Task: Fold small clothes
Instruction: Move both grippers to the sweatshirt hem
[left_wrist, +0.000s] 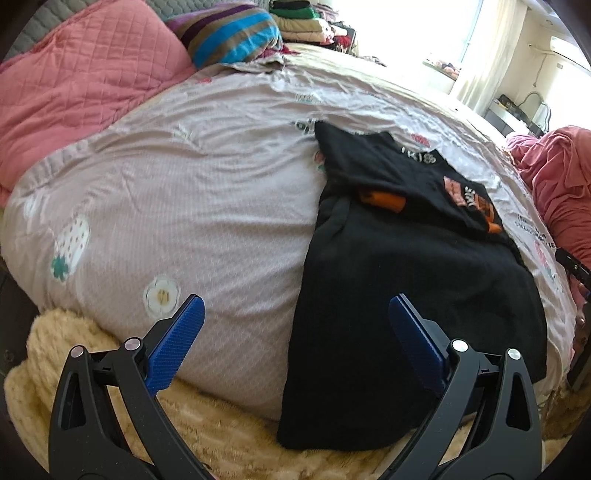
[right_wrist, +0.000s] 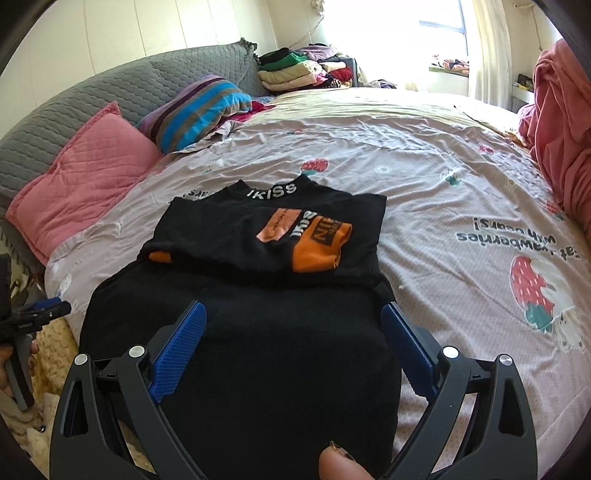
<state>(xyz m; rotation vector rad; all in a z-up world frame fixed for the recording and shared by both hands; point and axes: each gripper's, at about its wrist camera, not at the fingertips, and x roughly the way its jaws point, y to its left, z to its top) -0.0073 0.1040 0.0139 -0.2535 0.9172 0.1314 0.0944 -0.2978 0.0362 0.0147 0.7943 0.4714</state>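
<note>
A black top with orange patches (left_wrist: 399, 266) (right_wrist: 258, 295) lies flat on the bed, collar away from me, sleeves folded in across the chest. Its hem hangs over the near bed edge. My left gripper (left_wrist: 295, 310) is open, just off the garment's lower left edge, with nothing between its blue pads. My right gripper (right_wrist: 291, 317) is open above the garment's lower half, holding nothing. The left gripper (right_wrist: 44, 312) also shows at the left edge of the right wrist view. A fingertip (right_wrist: 340, 465) shows at the bottom.
The pale pink printed bedsheet (left_wrist: 184, 203) (right_wrist: 443, 177) spreads wide left and right of the garment. Pink pillow (left_wrist: 74, 85) (right_wrist: 81, 177), striped blanket (left_wrist: 229, 29) (right_wrist: 199, 107) and stacked clothes (right_wrist: 295, 70) lie at the far side. Pink cloth (left_wrist: 561, 184) (right_wrist: 561, 122) at right. Cream fleece (left_wrist: 110, 369) along the near edge.
</note>
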